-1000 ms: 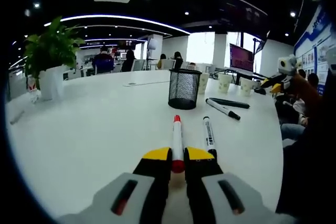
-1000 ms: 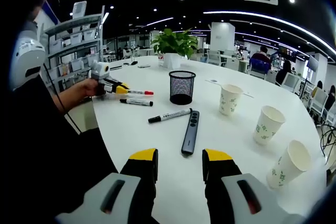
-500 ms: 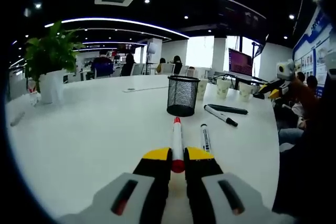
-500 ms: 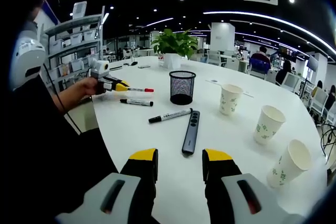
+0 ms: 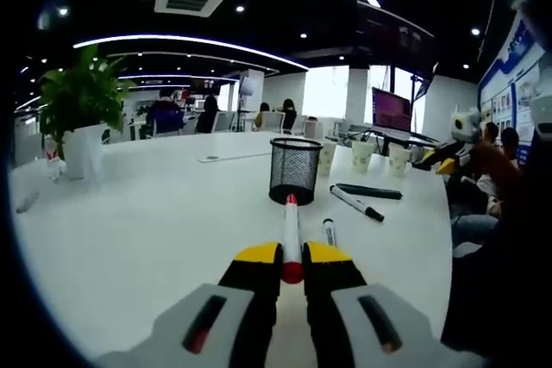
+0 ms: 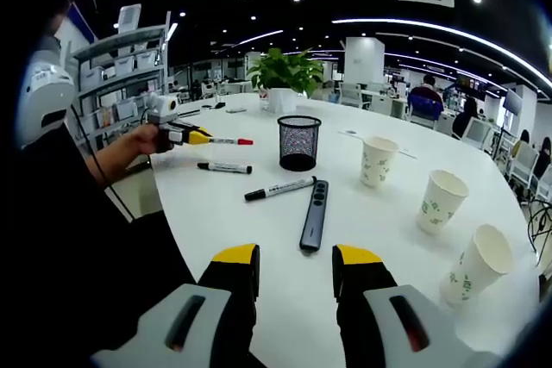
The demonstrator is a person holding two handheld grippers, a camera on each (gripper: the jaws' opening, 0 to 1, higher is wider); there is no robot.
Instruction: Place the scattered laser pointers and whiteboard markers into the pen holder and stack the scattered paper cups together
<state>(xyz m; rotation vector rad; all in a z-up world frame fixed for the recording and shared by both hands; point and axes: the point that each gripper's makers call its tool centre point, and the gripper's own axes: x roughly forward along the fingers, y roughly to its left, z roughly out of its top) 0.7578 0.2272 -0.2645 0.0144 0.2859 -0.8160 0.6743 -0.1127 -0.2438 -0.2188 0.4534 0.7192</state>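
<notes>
With the left hand-held gripper (image 5: pixel 291 258) clenched on a red-capped marker (image 5: pixel 291 234), next comes lifting it over the pen holder (image 5: pixel 294 171) (right hand-held gripper (image 6: pixel 296 266) released).

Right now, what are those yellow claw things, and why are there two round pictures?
A person holds a hand-held gripper in each hand, and each carries a camera, so you get two views. In the left gripper view, the left hand-held gripper pinches a red-capped marker pointing toward the mesh pen holder. In the right gripper view, the right hand-held gripper is open and holds nothing. On the white table lie two black markers, a laser pointer and three paper cups.
</notes>
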